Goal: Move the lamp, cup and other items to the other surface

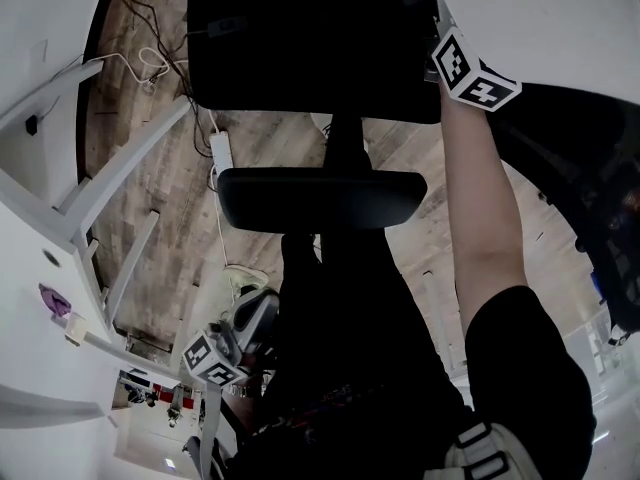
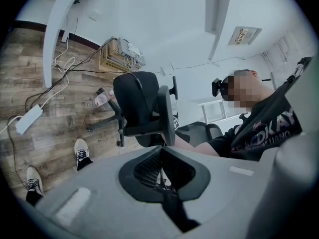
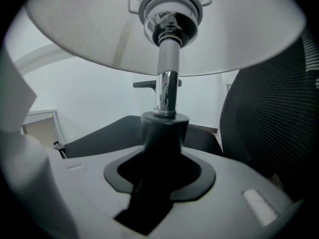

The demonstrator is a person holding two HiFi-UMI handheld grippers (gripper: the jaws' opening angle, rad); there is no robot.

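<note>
The lamp has a white shade (image 3: 75, 29), a chrome stem (image 3: 167, 83) and a dark collar (image 3: 162, 128). My right gripper (image 3: 160, 153) is shut on that collar, and the lamp stands upright in it. In the head view the right gripper (image 1: 472, 71) is raised at the top right, beside the white shade (image 1: 560, 18); its jaws are hidden there. My left gripper (image 2: 162, 176) is shut, its ribbed pads together with nothing seen between them. It hangs low at the bottom left (image 1: 245, 328). No cup is in view.
A black office chair (image 1: 320, 38) stands right in front of me, over the wooden floor (image 1: 150, 218). The left gripper view looks back at another black chair (image 2: 139, 108). White desk legs (image 1: 110, 178) and a desk edge (image 1: 30, 298) lie to the left. A power strip (image 1: 221, 150) and cables lie on the floor.
</note>
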